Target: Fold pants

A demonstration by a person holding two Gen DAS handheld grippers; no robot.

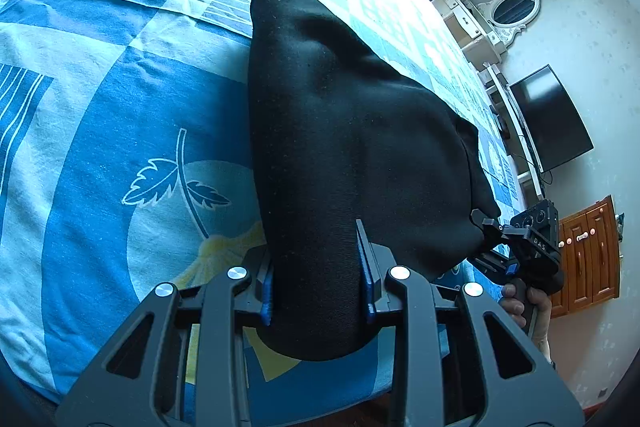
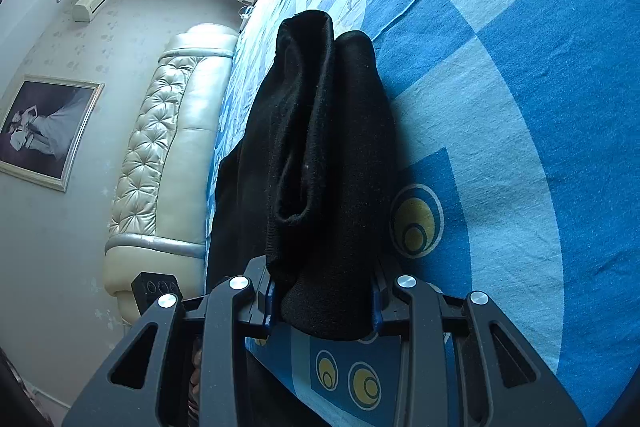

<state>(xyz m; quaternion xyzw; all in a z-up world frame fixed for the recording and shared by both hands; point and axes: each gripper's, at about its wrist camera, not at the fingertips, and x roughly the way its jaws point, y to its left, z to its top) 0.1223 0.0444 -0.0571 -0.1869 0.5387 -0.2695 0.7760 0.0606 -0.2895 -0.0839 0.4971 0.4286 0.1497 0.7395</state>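
Bed (image 1: 100, 147) with blue patterned sheet (image 2: 520, 107), black pants (image 1: 340, 147) draped on it

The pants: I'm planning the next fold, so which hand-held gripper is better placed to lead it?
Probably neither alone. The left hand-held gripper and the right hand-held gripper each clamp bunched black pants above the blue bedsheet. If one must lead, the right: the open end hangs beyond it.

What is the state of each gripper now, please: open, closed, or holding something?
Left gripper: closed on the black pants.
Right gripper: closed on the black pants too, at another part, above the blue bedsheet.
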